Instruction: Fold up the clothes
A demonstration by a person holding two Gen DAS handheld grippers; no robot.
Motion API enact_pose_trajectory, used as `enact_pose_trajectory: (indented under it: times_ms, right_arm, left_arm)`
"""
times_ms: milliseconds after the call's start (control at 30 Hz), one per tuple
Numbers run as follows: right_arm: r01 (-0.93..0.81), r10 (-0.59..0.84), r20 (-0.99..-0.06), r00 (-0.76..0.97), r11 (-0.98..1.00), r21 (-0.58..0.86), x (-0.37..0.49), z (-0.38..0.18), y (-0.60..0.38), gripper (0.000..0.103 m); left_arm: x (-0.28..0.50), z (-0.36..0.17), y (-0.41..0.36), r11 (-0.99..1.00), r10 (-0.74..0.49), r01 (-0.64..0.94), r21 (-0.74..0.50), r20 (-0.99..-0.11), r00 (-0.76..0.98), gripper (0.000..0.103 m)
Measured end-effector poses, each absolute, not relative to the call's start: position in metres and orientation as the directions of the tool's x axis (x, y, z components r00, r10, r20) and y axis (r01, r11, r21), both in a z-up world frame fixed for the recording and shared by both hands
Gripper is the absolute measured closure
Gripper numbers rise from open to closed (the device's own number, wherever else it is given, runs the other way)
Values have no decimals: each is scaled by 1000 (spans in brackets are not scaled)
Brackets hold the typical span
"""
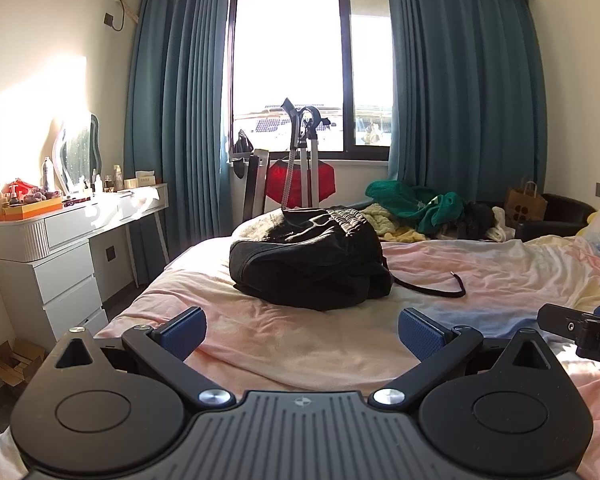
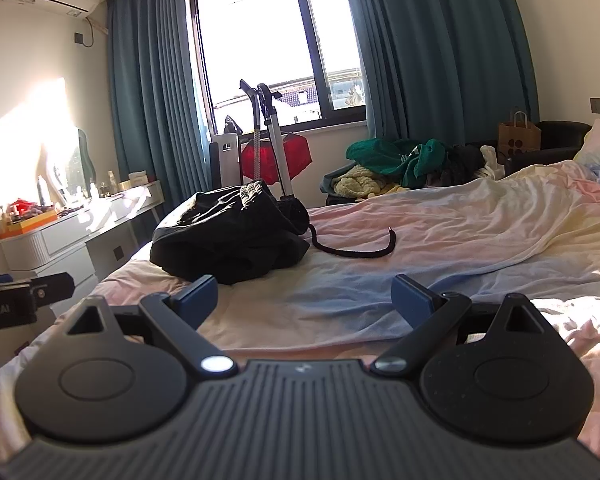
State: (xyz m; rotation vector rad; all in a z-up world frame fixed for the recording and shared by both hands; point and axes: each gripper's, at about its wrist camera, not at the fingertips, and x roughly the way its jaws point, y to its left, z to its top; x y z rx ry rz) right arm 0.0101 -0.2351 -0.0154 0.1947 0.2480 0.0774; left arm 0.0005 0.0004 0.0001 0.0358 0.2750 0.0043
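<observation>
- We find the crumpled black garment with a ribbed elastic waistband (image 1: 308, 258) lying in a heap on the pastel pink-and-yellow bedsheet (image 1: 480, 272), toward the bed's foot-end corner on the window side.
- Left gripper (image 1: 302, 332): blue-padded fingers spread wide, nothing between them. The heap lies straight ahead of it, apart from the fingertips with bare sheet between.
- Right gripper (image 2: 304, 302): likewise spread wide and empty. From its view the heap (image 2: 232, 236) lies ahead and to the left, so we judge the left gripper the better aligned of the two.
- The garment's black drawstring cord (image 1: 432, 286) trails out of the heap on the side away from the white dressing table (image 1: 72, 236), toward the right gripper's side.
- The bundle's long axis appears to run across both grippers' line of sight; we cannot settle this, as the folds are too dark to read.
- Judgement: folding not yet begun; the garment must first be reached and spread flat.
- Further clothes, chiefly a green garment (image 1: 416, 204), lie heaped beyond the bed, untouched.
</observation>
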Motion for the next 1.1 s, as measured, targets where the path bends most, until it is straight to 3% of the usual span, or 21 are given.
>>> enact_pose_trajectory:
  times_ms: [1100]
  right_arm:
    - [-65, 112, -240, 964, 979, 196, 11, -17, -231, 8]
  left_arm:
    - [1, -4, 0, 999, -6, 20, 44, -292, 956, 0]
